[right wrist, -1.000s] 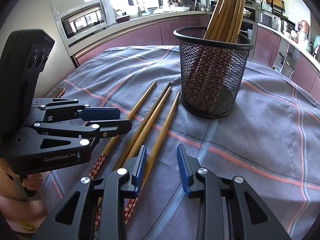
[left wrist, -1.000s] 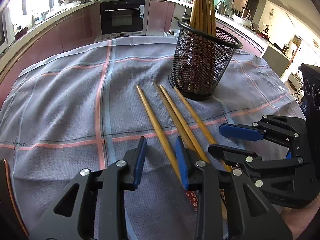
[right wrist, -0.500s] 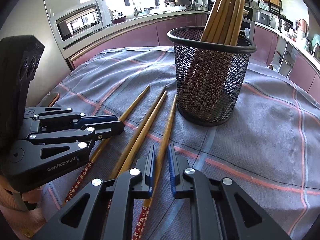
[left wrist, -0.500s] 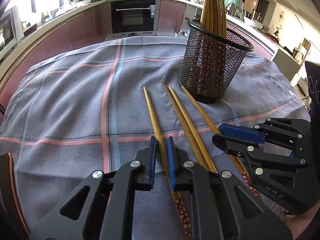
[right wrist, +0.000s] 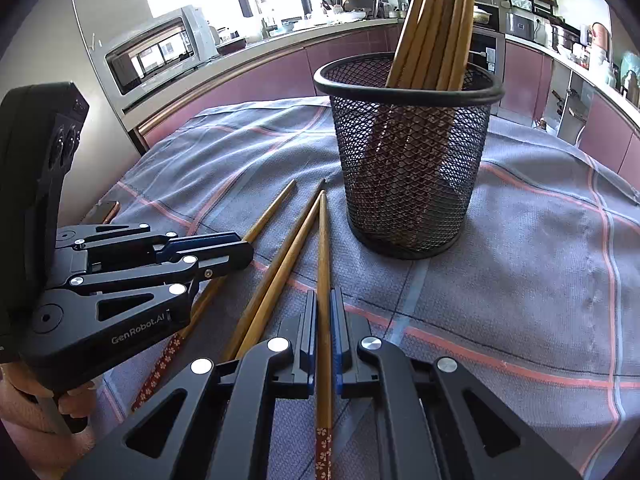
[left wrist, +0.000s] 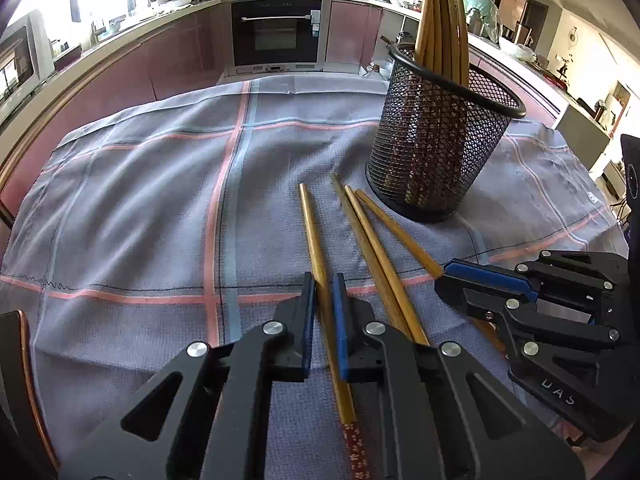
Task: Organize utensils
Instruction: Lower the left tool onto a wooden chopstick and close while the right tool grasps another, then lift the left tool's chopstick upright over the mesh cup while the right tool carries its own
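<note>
Both tongs — left [left wrist: 323,312], right [right wrist: 323,328] — clamp chopsticks on a plaid tablecloth [left wrist: 140,208] in a kitchen.

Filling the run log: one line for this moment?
left gripper: shut on leftmost chopstick | right gripper: shut on rightmost chopstick | mesh cup: upright

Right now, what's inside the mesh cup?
The mesh cup holds a bundle of chopsticks standing with tips up, patterned ends down. The mesh blurs their exact count.
</note>
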The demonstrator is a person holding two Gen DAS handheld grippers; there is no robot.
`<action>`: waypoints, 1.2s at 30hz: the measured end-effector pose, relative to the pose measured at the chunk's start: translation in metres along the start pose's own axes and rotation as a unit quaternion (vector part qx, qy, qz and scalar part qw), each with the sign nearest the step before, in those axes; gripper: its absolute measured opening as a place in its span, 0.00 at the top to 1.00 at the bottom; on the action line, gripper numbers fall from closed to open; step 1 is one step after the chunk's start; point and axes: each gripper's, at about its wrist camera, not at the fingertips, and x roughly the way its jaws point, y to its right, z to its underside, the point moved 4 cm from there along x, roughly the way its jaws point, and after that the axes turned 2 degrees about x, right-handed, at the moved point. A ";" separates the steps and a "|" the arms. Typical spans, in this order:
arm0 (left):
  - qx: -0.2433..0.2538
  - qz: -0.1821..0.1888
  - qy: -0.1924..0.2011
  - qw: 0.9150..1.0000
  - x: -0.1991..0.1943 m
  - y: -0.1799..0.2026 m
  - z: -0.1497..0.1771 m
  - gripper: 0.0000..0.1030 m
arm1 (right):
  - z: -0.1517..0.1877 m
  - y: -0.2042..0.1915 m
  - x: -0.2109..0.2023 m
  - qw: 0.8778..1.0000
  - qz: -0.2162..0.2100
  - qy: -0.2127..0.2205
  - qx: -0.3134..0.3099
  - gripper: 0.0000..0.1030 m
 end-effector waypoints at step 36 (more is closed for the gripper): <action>-0.021 0.088 0.089 0.992 -0.103 -0.006 -0.009 0.93 | -0.022 0.001 -0.093 0.991 -0.054 0.123 -0.005 0.95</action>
